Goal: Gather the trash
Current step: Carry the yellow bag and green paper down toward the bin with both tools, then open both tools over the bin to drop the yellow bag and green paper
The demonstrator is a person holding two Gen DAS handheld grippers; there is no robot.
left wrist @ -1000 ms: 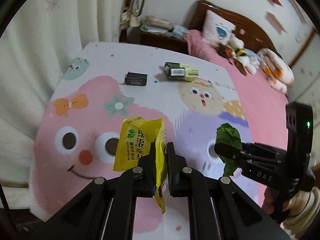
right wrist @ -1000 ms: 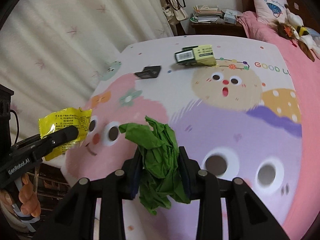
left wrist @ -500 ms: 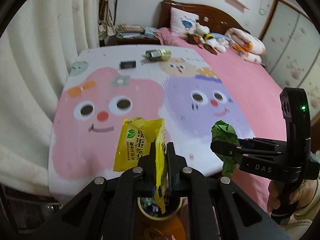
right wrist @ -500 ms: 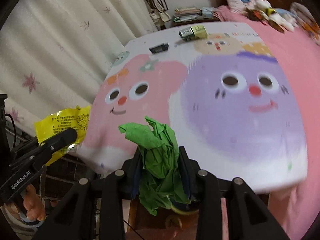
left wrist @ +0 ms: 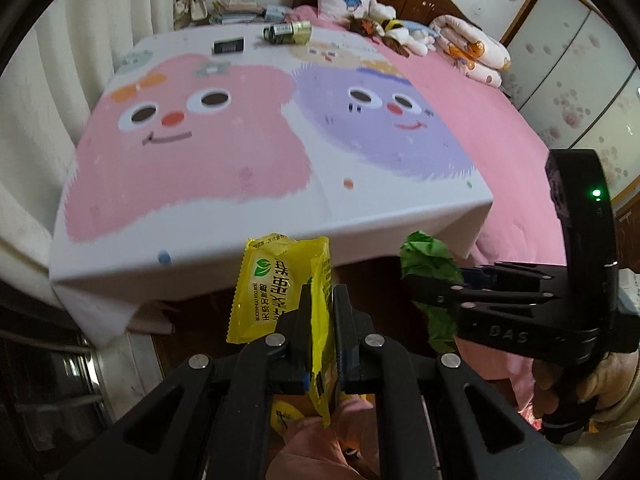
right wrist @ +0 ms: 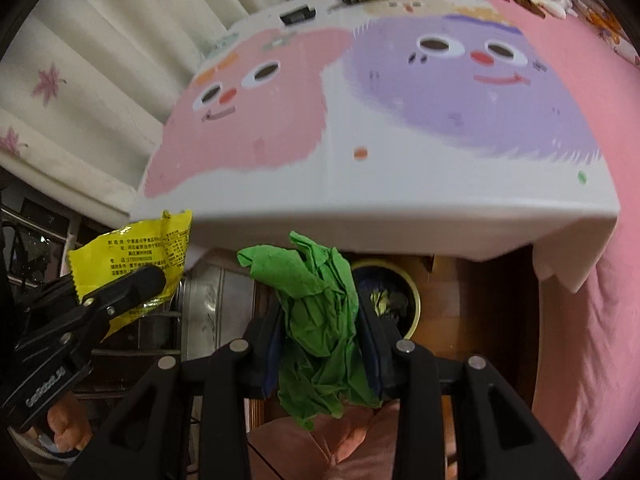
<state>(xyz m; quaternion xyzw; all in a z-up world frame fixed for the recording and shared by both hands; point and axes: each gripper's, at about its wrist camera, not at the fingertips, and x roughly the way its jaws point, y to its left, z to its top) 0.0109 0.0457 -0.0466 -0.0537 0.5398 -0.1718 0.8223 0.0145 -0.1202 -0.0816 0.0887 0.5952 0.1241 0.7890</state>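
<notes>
left hand-held gripper (left wrist: 322, 316) is clamped on a yellow wrapper (left wrist: 276, 288), right hand-held gripper (right wrist: 320, 332) on crumpled green paper (right wrist: 316, 304). both hang off the counter (right wrist: 360, 208) edge near the bin (right wrist: 414, 300). next up is probably lining up over it and letting go.

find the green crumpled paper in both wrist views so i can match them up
Left wrist view: green crumpled paper sits right of centre, clamped in the right gripper that reaches in from the right edge.
Right wrist view: it fills the lower centre, pinched between that camera's own fingers.
Shared landmark: the purple cartoon face on the table cover.
</notes>
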